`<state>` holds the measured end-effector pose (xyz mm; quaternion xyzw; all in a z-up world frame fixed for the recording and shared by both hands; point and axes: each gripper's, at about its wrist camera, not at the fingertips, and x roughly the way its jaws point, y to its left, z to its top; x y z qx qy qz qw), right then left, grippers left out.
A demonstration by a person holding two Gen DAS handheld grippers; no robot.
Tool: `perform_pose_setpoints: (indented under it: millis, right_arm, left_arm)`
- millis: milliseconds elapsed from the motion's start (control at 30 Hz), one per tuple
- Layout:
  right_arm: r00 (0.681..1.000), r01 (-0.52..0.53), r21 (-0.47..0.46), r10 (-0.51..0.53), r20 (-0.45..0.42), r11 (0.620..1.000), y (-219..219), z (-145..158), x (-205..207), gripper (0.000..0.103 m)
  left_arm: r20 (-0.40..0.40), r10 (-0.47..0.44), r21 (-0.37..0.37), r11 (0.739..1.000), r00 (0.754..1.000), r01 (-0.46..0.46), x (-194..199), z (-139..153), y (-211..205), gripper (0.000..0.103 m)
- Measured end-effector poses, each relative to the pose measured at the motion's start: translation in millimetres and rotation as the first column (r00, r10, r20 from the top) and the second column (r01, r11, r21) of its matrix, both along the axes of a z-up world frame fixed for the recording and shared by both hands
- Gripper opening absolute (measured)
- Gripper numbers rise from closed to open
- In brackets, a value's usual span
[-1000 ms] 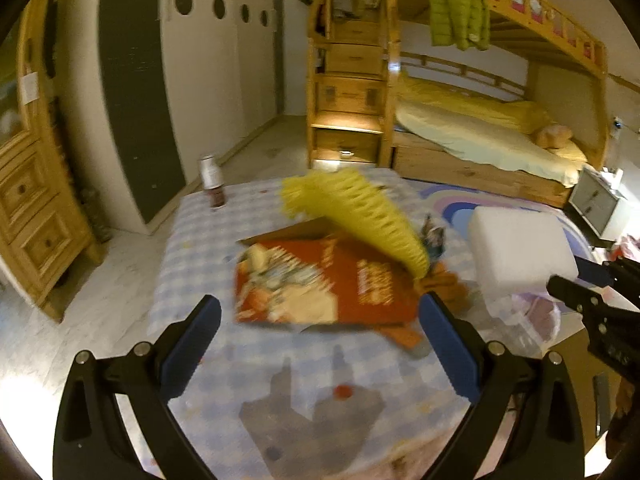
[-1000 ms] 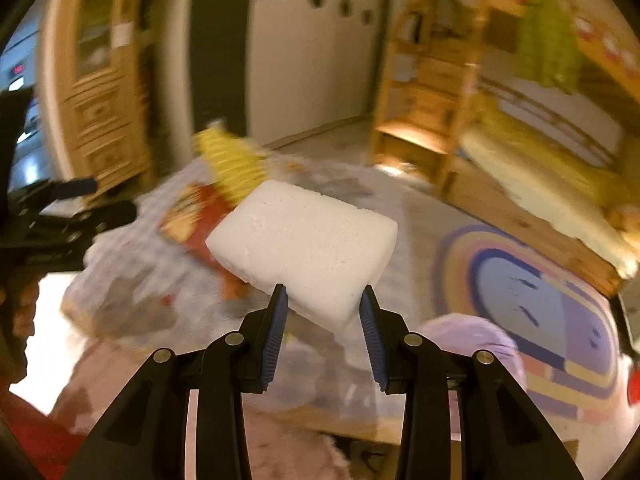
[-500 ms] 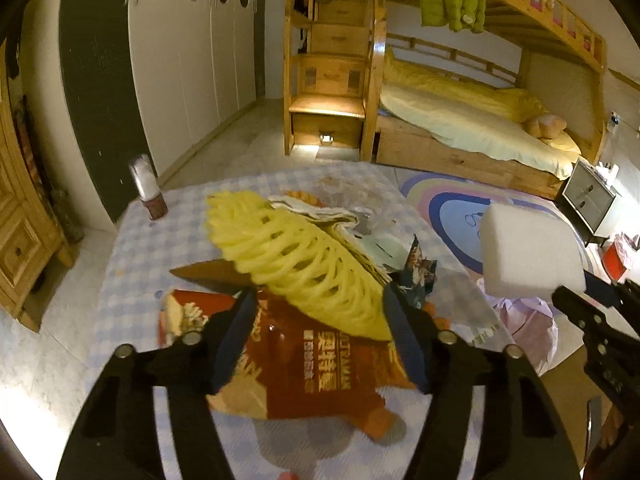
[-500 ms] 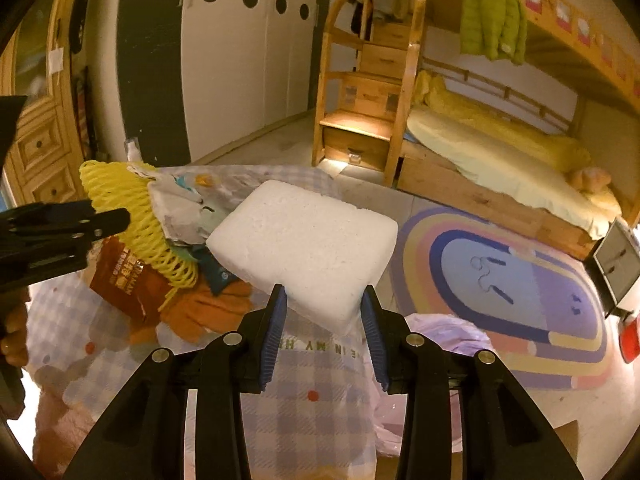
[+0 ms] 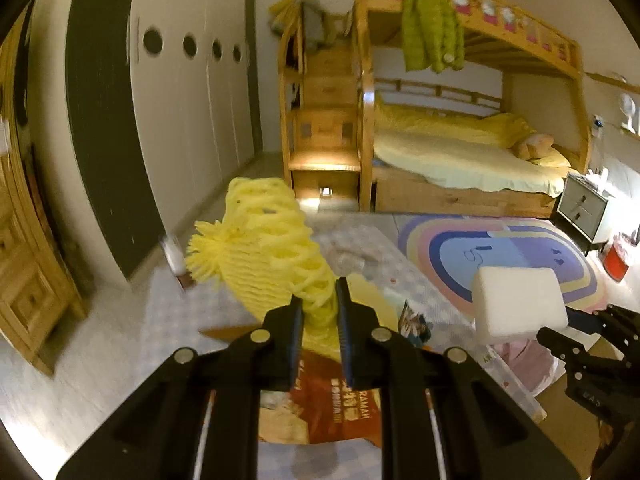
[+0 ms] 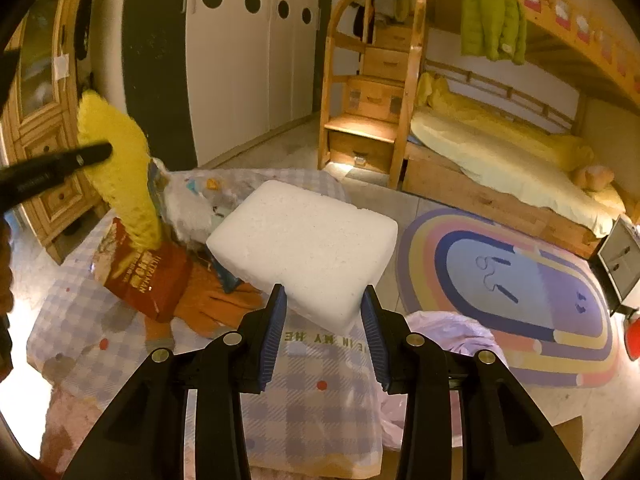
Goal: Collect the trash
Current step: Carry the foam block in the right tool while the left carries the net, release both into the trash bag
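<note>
We have two pieces of trash in our claws now. Our left gripper (image 5: 318,322) has just been closing, and its jaws are now pinched tight on the near end of the yellow foam fruit net (image 5: 268,248), which sticks up above the table with the checked purple-and-white cloth (image 6: 100,356). Our right gripper (image 6: 324,326) is clamped on the white foam block (image 6: 304,244) and holds it up over the near right side of the table.

So two things are picked up, but neither is thrown away yet. A crinkly pale purple plastic bag (image 6: 448,332) sits just right of the table (we think this is the trash bag, though we cannot be sure).

More trash lies on the table: a red snack bag with white letters (image 6: 148,280), some orange wrapper (image 6: 216,304) beside it, and a crumpled clear plastic wrapper (image 6: 192,204) further back. We judge the job is only partly done.
</note>
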<state>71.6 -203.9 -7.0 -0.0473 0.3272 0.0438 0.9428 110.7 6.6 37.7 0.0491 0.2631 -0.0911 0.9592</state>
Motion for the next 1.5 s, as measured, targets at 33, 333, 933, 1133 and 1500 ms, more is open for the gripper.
perform_pose_setpoints:
  millis: [33,333,933,1133,1500]
  right_arm:
    - [1.0,0.001,0.003,-0.001,0.006,1.0,-0.7,2.4,-3.4,0.039]
    - [0.997,0.038,0.063,-0.042,0.059,0.997,-22.6,24.5,-31.2,0.039]
    - [0.932,0.35,0.006,-0.347,-0.109,0.937,-149.6,-44.4,-48.8,0.041]
    - [0.906,0.395,0.009,-0.388,-0.167,0.919,-181.5,-67.5,-39.7,0.042]
    - [0.885,0.423,0.04,-0.403,-0.233,0.905,-206.0,-94.6,-28.3,0.06]
  left_arm:
    - [0.016,-0.006,0.008,1.0,1.0,0.006,-4.9,6.3,0.0,0.013]
    - [0.146,-0.095,0.043,0.995,0.985,0.09,-61.8,54.4,-6.9,0.013]
    - [-0.011,-0.446,0.071,0.892,0.895,0.446,-48.3,-29.4,-202.4,0.015]
    - [-0.091,-0.494,0.073,0.862,0.864,0.501,-26.6,-57.7,-248.4,0.017]
    - [-0.175,-0.497,0.062,0.856,0.85,0.513,-2.3,-84.5,-278.6,0.068]
